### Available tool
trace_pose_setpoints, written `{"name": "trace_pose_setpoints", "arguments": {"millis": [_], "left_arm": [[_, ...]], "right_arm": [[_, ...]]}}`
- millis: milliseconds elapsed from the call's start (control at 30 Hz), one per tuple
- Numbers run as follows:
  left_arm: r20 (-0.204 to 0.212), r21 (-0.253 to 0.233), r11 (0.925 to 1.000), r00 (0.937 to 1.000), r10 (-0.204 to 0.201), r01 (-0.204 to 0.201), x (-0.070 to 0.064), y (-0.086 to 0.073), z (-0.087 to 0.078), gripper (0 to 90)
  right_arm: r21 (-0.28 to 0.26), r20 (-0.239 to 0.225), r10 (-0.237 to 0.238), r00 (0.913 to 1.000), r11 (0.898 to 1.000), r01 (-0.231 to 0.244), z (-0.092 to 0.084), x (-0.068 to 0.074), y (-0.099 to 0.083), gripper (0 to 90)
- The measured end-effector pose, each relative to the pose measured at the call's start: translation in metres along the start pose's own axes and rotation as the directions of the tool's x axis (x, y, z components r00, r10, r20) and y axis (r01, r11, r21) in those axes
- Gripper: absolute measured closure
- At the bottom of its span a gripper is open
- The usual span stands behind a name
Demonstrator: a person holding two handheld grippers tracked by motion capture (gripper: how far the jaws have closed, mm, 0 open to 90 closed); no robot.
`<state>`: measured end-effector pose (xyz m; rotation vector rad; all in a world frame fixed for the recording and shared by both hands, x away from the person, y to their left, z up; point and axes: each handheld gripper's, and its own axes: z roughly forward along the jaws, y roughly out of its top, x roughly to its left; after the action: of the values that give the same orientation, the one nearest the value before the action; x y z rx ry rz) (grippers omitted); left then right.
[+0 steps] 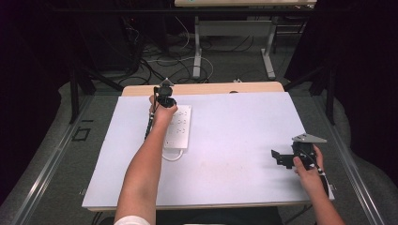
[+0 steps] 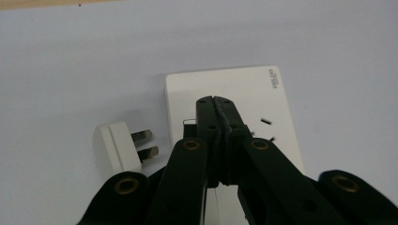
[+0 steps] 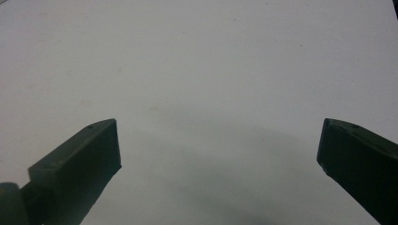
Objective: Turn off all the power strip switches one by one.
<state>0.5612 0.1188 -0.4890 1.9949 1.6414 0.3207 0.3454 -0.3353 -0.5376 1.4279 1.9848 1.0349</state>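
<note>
A white power strip (image 1: 180, 127) lies flat on the white table sheet (image 1: 234, 131), left of centre, with its cord looping out at the near end. My left gripper (image 1: 165, 100) hovers over its far end, pointing down. In the left gripper view the jaws (image 2: 215, 101) are pressed together with nothing between them, just above the strip's face (image 2: 244, 93). A white plug (image 2: 117, 146) lies on its side beside the strip, prongs toward it. My right gripper (image 1: 280, 158) rests near the table's right front and stands open (image 3: 218, 140) over bare sheet.
The table's wooden back edge (image 1: 202, 88) shows beyond the sheet. Behind the table are a floor with cables (image 1: 164, 63) and another desk's legs (image 1: 197, 47). Dark curtains close in both sides.
</note>
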Motion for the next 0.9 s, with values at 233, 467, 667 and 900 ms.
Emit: {"name": "trace_pose_setpoints", "arguments": {"millis": [233,467,667,900], "left_arm": [[0.030,-0.047,0.9984,0.9990,0.032,-0.031,-0.006,-0.002,-0.025,90.0],[0.071,-0.095,0.9951,0.9968,0.036,-0.029,-0.001,-0.013,-0.047,86.2],[0.100,-0.134,0.9900,0.9932,0.059,-0.046,0.003,-0.028,-0.061,79.2],[0.145,-0.173,0.9823,0.9847,0.097,-0.071,0.007,-0.049,-0.076,63.2]], "right_arm": [[-0.005,0.000,-0.011,0.9999,1.000,0.011,-0.001,0.000,0.001,0.0],[-0.003,-0.002,-0.006,1.0000,1.000,0.006,-0.001,-0.001,0.000,0.0],[-0.004,-0.002,-0.013,0.9999,1.000,0.013,0.000,0.000,0.001,0.0],[-0.003,-0.006,-0.010,0.9999,1.000,0.010,-0.001,0.002,0.001,0.0]]}}
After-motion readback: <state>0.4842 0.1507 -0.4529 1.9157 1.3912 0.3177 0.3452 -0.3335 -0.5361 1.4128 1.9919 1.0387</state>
